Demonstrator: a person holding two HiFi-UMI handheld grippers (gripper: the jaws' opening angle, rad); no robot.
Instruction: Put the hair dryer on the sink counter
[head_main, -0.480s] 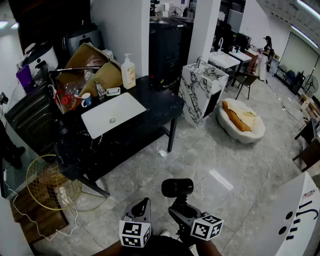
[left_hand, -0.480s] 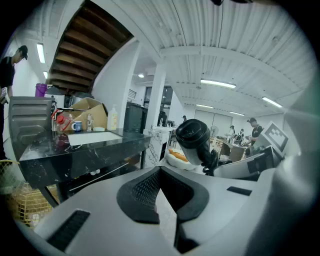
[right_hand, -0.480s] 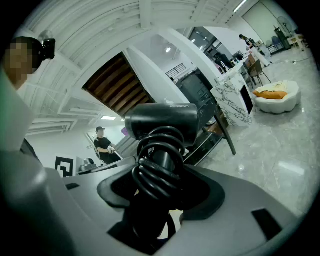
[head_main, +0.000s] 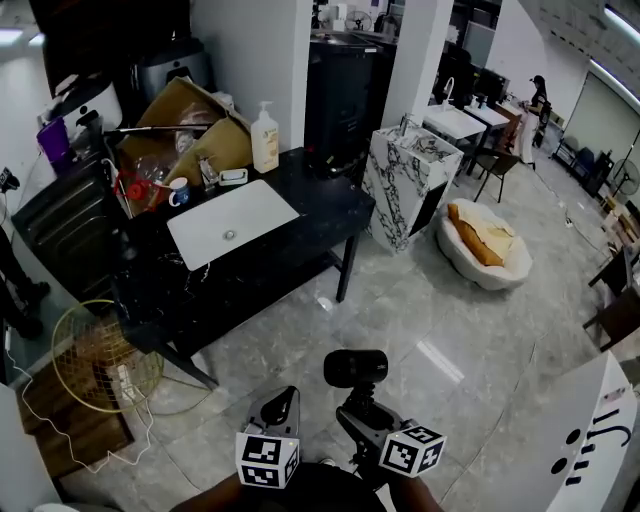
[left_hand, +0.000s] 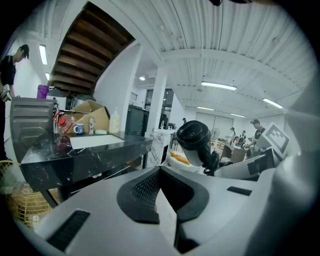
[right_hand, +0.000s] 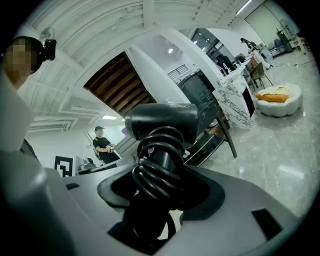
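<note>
- Right gripper view: the right gripper (right_hand: 160, 205) is clamped on the cord-wrapped handle of the hair dryer (right_hand: 162, 120), with the barrel riding above the jaws.
- The left gripper (left_hand: 162, 200), at nine o'clock of it, has its jaws together with nothing between them.
- The sink counter (head_main: 320, 225) lies well apart at eleven o'clock. The carry looks best done level with a firm grip, aiming for the bare black top at three o'clock of the white basin (head_main: 232, 222).

The right gripper (right_hand: 159, 200) grips a black hair dryer (right_hand: 162, 120) by its handle, with the cord (right_hand: 159, 167) coiled round it. A person (right_hand: 102, 145) in black stands beyond, at the left.
</note>
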